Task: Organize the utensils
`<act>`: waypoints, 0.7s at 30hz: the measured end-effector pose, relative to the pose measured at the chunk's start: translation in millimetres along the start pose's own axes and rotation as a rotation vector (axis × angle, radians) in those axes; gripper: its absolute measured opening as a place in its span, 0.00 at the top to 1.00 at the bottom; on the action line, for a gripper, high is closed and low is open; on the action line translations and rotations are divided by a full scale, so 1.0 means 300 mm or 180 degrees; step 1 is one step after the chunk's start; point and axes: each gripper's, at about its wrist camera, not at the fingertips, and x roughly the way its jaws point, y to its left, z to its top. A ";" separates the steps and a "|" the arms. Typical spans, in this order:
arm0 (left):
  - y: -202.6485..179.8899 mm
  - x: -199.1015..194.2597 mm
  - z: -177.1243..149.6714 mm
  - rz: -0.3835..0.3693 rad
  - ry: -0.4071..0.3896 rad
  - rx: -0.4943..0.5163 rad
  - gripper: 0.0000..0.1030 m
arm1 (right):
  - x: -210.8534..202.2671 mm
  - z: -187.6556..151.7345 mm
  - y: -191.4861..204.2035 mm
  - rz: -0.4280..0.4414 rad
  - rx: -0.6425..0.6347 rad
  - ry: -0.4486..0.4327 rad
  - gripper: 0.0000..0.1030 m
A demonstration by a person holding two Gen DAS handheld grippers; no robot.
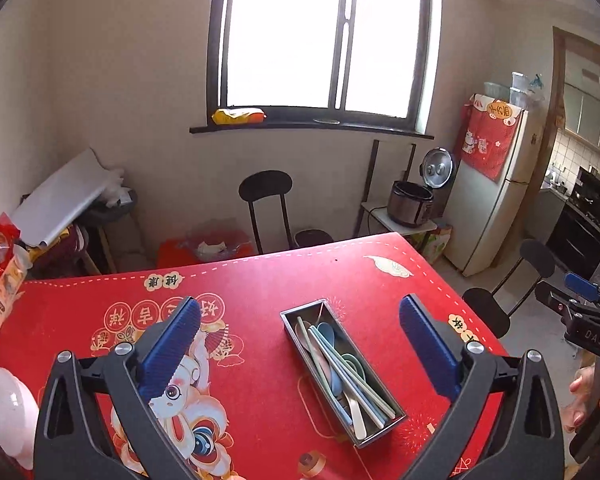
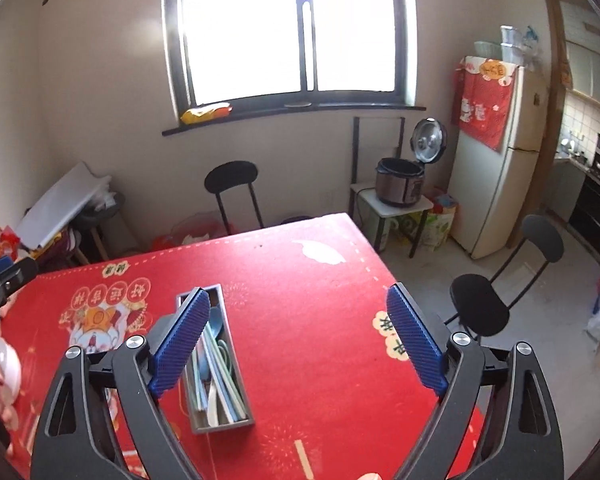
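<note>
Utensils (image 1: 342, 364) lie piled in the metal tray (image 1: 374, 378) on the red counter (image 1: 260, 280). Left gripper (image 1: 300, 344) and right gripper (image 2: 300, 338) both hover spread apart, empty. Crossed chopsticks and spoons risk snagging together, or the light tray sliding when nudged.

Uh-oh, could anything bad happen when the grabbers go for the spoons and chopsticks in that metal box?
Maybe. The spoons and chopsticks lie crossed in one pile inside the metal box, so pulling one may drag others out. The box looks light, so a nudge from the open left gripper might slide it on the red tablecloth. The open right gripper hangs near the table's right edge, so something it drops could fall to the floor.
</note>
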 end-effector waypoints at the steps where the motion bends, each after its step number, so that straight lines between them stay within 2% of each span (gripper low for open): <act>1: -0.001 -0.015 0.001 -0.0049 -0.0025 -0.0016 0.06 | -0.015 -0.001 0.002 -0.0034 0.0028 -0.0031 0.15; 4: -0.006 -0.048 0.004 -0.0072 -0.0042 -0.0037 0.06 | -0.047 -0.005 -0.003 -0.0072 0.0122 -0.0043 0.14; 8: -0.019 -0.079 -0.008 0.0080 -0.0080 0.0023 0.06 | -0.083 -0.016 0.012 -0.0189 0.0128 -0.0076 0.14; 11: -0.017 -0.094 -0.015 -0.0042 -0.0070 -0.0016 0.06 | -0.100 -0.025 0.033 -0.0435 0.0090 -0.0098 0.14; 15: -0.039 -0.107 -0.027 -0.0021 -0.0092 0.0070 0.06 | -0.138 -0.034 0.036 -0.0406 0.0136 -0.0153 0.14; 21: -0.053 -0.117 -0.039 0.0066 -0.0171 0.0127 0.06 | -0.169 -0.040 0.048 -0.0540 0.0088 -0.0201 0.14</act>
